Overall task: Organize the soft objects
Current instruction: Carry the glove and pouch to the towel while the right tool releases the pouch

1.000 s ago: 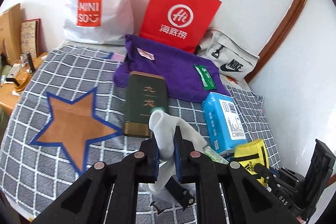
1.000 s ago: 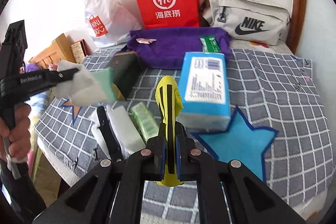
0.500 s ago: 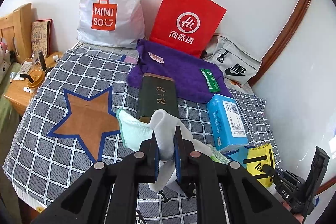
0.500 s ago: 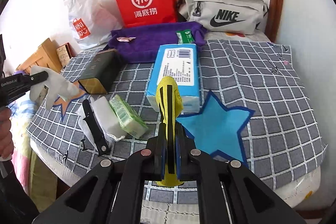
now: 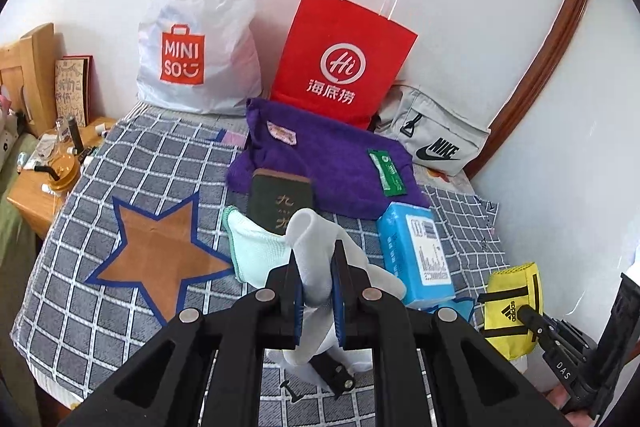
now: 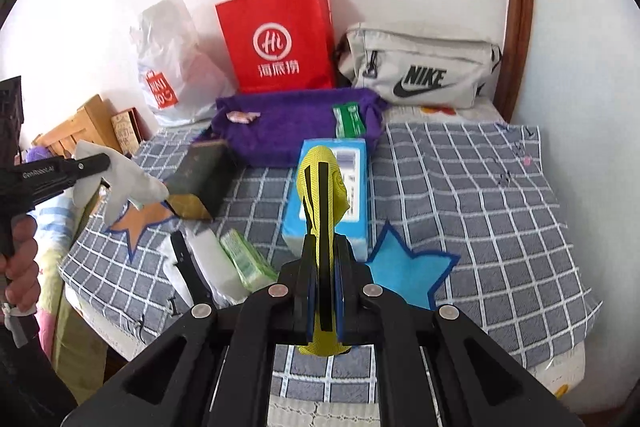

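Before me lies the bed (image 5: 120, 167), checked grey. Against the wall stand a white bag (image 5: 200, 39) reading MINISO, a red bag (image 5: 340, 55) marked Hi, and a grey NIKE pouch (image 5: 436, 139). My left claw (image 5: 316, 283) pinches a white sock (image 5: 316, 239) above the bed; my right claw (image 6: 324, 267) grips a yellow adidas pouch (image 6: 322, 187).

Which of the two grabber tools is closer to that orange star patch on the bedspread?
Left. The left gripper, holding a white sock, hangs just beside the orange star; the right gripper is over the blue star.
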Demonstrator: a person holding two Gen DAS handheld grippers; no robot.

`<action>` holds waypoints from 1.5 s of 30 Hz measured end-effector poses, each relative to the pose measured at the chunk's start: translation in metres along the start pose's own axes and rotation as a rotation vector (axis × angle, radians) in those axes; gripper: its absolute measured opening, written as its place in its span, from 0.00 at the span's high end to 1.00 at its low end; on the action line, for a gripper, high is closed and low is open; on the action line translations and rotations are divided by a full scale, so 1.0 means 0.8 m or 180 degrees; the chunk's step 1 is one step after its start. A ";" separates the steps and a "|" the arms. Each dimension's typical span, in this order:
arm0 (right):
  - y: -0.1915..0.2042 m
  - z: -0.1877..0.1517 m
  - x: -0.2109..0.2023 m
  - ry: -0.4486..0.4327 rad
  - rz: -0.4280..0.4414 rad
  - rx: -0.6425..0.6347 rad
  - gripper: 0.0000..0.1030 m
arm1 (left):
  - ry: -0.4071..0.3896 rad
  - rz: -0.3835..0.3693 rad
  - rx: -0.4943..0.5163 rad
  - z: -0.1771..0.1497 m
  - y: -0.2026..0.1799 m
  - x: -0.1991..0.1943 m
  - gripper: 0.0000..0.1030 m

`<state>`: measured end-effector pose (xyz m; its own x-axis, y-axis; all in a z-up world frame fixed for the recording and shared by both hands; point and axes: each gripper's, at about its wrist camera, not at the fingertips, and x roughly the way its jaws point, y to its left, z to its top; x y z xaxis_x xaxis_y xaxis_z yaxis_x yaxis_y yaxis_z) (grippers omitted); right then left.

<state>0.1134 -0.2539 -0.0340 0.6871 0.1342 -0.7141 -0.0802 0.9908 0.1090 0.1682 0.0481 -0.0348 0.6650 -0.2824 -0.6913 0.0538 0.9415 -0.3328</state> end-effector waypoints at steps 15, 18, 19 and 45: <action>0.001 0.071 0.031 -0.0125 0.0208 -0.0040 0.94 | -0.0046 0.0070 0.0071 0.057 -0.018 0.029 0.89; -0.004 0.085 0.044 -0.0119 0.0247 -0.0002 0.94 | -0.0020 0.0078 0.0065 0.067 -0.017 0.042 0.89; -0.005 0.090 0.047 -0.0120 0.0252 0.0006 0.94 | -0.0011 0.0075 0.0065 0.071 -0.017 0.047 0.89; 0.006 0.222 0.241 0.0087 0.0359 0.0024 0.94 | 0.0254 0.0255 0.0298 0.167 -0.017 0.198 0.89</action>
<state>0.3737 -0.2260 -0.0486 0.6541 0.2453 -0.7155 -0.1505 0.9692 0.1948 0.3719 0.0153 -0.0541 0.6089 -0.2159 -0.7633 0.0746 0.9736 -0.2159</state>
